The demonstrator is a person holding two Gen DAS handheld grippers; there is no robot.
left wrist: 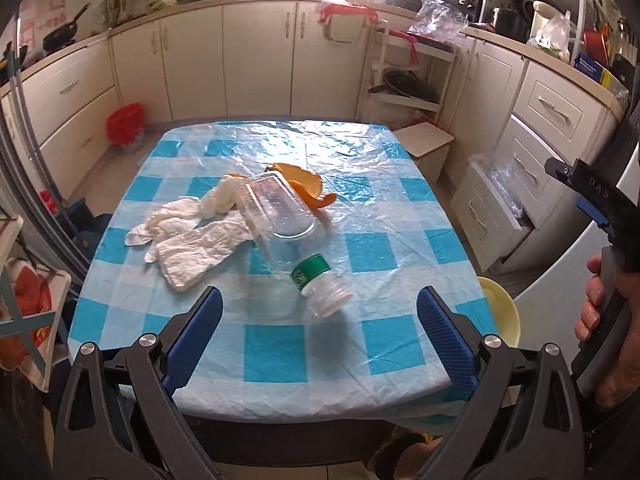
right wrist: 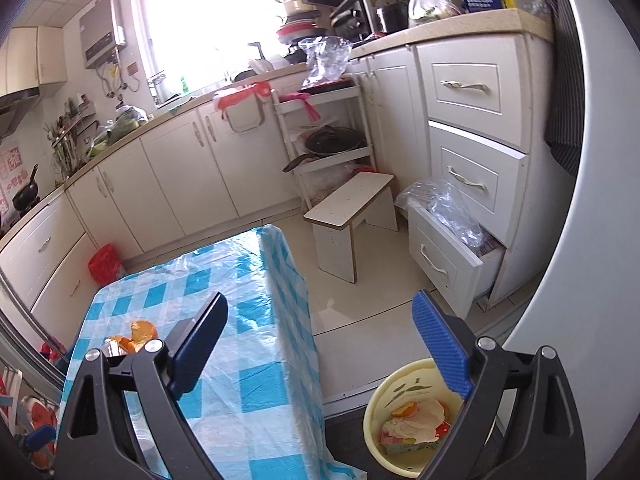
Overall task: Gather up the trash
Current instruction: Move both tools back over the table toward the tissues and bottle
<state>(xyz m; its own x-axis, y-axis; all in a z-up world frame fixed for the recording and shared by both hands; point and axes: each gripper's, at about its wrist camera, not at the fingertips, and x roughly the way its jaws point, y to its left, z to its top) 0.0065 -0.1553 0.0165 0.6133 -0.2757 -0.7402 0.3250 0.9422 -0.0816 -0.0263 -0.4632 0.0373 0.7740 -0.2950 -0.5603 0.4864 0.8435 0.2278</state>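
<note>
On the blue-checked table (left wrist: 384, 248) lie a clear plastic bottle with a green label (left wrist: 320, 286), a clear plastic tub on its side (left wrist: 280, 208), crumpled white tissues (left wrist: 188, 236) and orange peel (left wrist: 308, 188). My left gripper (left wrist: 320, 312) is open and empty, just short of the bottle at the table's near edge. My right gripper (right wrist: 320, 340) is open and empty, held off the table's right side above a yellow bin (right wrist: 382, 408) that holds peel and paper scraps. The bin's rim also shows in the left wrist view (left wrist: 502, 304).
A white stool (right wrist: 352, 216) stands on the floor beyond the table. An open drawer with plastic bags (right wrist: 452, 236) juts out at the right. A red bag (left wrist: 124, 122) sits by the far cabinets. A white fridge (right wrist: 580, 320) is close on the right.
</note>
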